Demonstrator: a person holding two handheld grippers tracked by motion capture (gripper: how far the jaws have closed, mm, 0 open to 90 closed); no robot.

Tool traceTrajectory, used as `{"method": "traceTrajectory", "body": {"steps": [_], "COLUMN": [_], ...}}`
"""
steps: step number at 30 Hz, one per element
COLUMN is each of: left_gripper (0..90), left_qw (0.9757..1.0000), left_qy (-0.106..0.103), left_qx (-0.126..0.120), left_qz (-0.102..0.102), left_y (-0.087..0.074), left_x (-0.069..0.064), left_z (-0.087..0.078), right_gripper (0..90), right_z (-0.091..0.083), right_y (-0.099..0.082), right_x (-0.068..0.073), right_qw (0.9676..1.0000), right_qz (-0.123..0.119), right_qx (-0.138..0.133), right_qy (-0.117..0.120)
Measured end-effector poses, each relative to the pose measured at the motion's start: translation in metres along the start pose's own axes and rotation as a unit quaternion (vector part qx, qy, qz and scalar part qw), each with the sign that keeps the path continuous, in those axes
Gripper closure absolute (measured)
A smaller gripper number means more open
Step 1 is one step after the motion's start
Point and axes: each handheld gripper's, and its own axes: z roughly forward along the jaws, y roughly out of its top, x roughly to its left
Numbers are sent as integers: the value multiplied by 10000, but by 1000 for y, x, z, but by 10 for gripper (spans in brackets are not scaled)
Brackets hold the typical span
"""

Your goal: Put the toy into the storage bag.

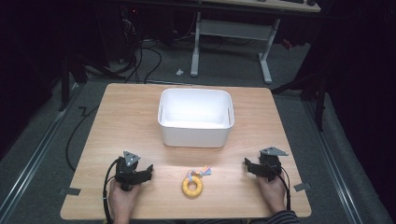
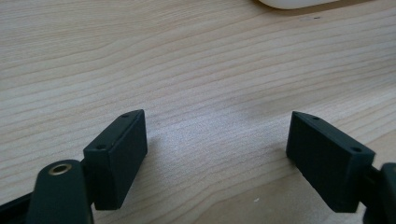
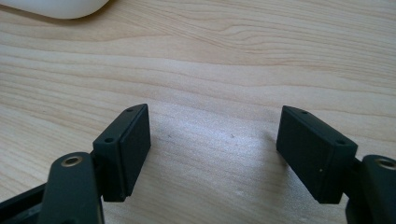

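A yellow ring toy (image 1: 192, 187) with a short coloured rope knot (image 1: 200, 173) lies on the wooden table (image 1: 116, 116) near the front edge, between my two hands. My left gripper (image 1: 148, 171) rests low at the front left, a hand's width left of the ring. It stands open, with bare wood between the jaws (image 2: 217, 140). At the front right sits my right gripper (image 1: 247, 165), also open over bare wood (image 3: 214, 140). A white rectangular bin (image 1: 196, 117) stands empty at the table's middle, beyond the ring.
A corner of the white bin (image 2: 299, 3) shows at the top of the left gripper view, and another corner of the bin (image 3: 56, 7) at the top left of the right gripper view. Cables and a desk frame (image 1: 231, 42) lie on the floor beyond the table.
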Motion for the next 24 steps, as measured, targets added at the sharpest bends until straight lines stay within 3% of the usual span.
{"method": "traceTrajectory", "body": {"steps": [24], "left_gripper": [203], "left_qw": [10000], "left_qy": [-20], "left_qx": [5], "left_qz": [33], "left_y": [2], "left_x": [1], "left_z": [2], "right_gripper": [263], "right_z": [0], "right_y": [0], "right_x": [0], "right_qw": [10000], "right_qz": [-50], "right_qx": [-9], "right_qy": [43]}}
